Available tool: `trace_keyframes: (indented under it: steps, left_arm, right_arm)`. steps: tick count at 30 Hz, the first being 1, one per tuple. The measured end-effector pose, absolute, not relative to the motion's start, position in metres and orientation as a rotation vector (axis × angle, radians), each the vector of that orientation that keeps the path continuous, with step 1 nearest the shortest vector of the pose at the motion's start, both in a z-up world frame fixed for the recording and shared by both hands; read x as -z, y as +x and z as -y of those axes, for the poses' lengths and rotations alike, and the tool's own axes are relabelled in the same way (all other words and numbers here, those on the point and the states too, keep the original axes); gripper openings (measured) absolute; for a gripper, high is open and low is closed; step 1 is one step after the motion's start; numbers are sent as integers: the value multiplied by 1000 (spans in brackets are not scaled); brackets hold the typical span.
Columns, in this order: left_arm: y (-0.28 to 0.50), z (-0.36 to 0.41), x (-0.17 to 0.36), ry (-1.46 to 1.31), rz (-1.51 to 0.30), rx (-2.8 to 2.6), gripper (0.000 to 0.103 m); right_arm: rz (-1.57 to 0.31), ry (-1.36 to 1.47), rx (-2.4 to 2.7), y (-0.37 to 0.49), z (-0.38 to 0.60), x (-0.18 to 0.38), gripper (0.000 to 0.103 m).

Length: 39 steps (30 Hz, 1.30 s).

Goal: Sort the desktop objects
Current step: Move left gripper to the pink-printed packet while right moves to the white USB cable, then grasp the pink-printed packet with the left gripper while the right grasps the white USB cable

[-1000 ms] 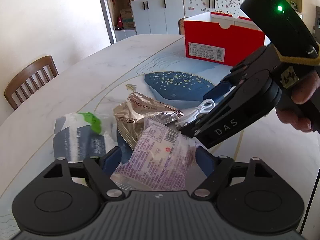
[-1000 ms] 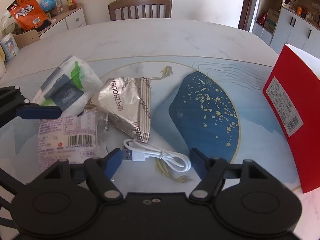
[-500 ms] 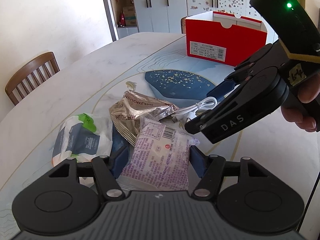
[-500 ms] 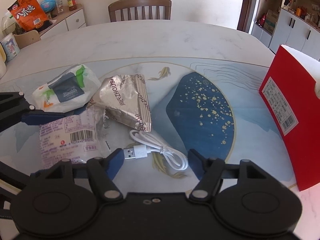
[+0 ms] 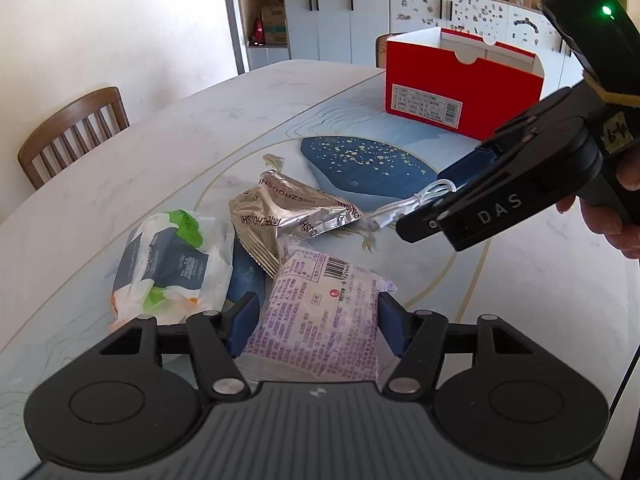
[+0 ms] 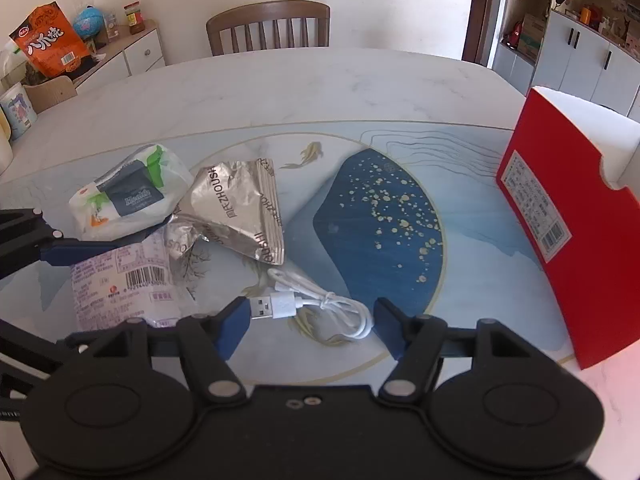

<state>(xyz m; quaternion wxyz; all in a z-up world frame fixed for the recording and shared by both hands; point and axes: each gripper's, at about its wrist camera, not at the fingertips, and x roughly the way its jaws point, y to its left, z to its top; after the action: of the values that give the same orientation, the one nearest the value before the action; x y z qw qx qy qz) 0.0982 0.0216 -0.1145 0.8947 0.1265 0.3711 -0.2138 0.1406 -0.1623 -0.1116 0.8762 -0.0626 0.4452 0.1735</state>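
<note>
1. My left gripper (image 5: 316, 320) points steeply down at the table (image 5: 168, 128), its jaws closing around the purple-printed snack packet (image 5: 320, 312). The packet sits between the blue pads and fills the gap. The right pad looks to be against the packet's edge; at the left pad I cannot tell whether it touches.
2. My right gripper (image 6: 310, 326) also tilts steeply downward, low over the table. Its jaws are spread and closing slightly, with the white USB cable (image 6: 316, 308) lying between them. The plug end is just beside the left pad; the loop is near the right pad. Neither pad presses on the cable.
3. From the left view, my right hand (image 5: 612, 208) wraps the black handle at the frame's right edge, and the gripper reaches down toward the cable.
4. The crumpled silver foil bag (image 5: 288, 208) lies just beyond the purple packet, overlapping its far end.
5. The white tissue pack (image 5: 168, 264) with green and navy print lies left of the foil bag, touching it.
6. The red box (image 5: 460, 84) stands open-topped at the far side of the table, well apart from the pile.
</note>
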Motion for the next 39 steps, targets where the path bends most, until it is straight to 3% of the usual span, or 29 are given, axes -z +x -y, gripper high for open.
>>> trace_keyframes:
  steps: [19,20,25,27,31,39]
  left_arm:
    - [92,-18,96,205,-760,445,59]
    - [91,-17,94,202,-758,445,59]
    - [90,-13,90,200,-755,453,59]
    - [90,-12,90,194,-760,454,59]
    - [89,-9,89,191,-763,456,59]
    - [88,-4,90,203,-768,459,59]
  right_arm:
    - [-888,-106,-353,127,180,89,64]
    - [-885,-104,-351,127,182,87,55]
    - [-887,-102,-337,126,191,84,49]
    - [-894,-97,-320,126,195,86,37]
    - [-899,-73,-304,126,203,89,25]
    - [-933,-45,-254,129,220,101,32]
